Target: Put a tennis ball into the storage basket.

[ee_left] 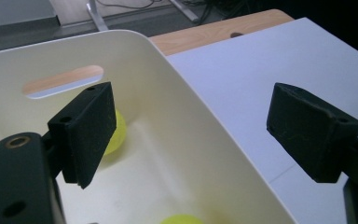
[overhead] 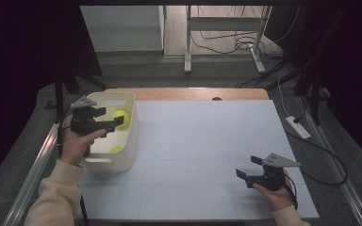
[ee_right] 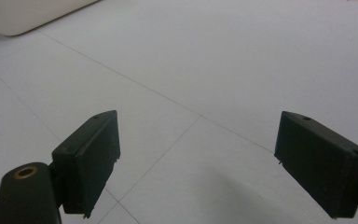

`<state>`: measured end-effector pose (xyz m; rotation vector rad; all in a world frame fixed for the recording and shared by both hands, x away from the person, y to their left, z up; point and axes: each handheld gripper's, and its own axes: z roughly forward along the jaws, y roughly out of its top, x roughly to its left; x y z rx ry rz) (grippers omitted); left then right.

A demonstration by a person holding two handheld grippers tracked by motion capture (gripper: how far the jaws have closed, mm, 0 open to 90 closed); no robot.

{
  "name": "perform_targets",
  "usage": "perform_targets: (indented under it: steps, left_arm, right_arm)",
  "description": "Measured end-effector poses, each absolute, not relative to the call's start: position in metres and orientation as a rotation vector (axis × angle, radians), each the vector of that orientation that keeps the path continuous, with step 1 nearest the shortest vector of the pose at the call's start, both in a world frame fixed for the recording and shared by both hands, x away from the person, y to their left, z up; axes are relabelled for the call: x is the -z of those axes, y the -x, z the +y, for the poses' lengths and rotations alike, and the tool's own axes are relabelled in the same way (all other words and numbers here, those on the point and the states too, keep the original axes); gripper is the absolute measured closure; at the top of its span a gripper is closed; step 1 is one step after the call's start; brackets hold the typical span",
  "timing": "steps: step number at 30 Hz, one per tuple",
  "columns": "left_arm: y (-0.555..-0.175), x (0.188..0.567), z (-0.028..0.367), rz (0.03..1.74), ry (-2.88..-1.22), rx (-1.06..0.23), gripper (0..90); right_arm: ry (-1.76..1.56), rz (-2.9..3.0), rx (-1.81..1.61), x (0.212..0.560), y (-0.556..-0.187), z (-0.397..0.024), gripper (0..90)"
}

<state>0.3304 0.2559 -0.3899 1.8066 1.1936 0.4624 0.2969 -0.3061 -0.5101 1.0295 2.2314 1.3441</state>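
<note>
The left gripper (overhead: 104, 120) hangs wide open over the cream bin (overhead: 130, 141) holding two yellow balls (overhead: 121, 117), probably dropping or fetching one, while the right gripper (overhead: 249, 170) idles open above the table (overhead: 202, 141)

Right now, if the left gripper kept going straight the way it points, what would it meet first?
Probably the right wall of the cream bin. The left gripper is open and straddles that wall, one jaw inside near a yellow ball, the other over the white table. Depth is hard to judge; it may pass above the rim.
</note>
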Motion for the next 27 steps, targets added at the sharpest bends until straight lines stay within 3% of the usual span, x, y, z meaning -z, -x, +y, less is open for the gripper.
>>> perform_targets:
  steps: [27]
  left_arm:
    - [-0.282, 0.411, 0.216, 0.981, -1.828, -0.391, 17.5]
  right_arm:
    - [-1.015, 2.246, -1.323, 0.510, -0.294, -0.306, 14.2]
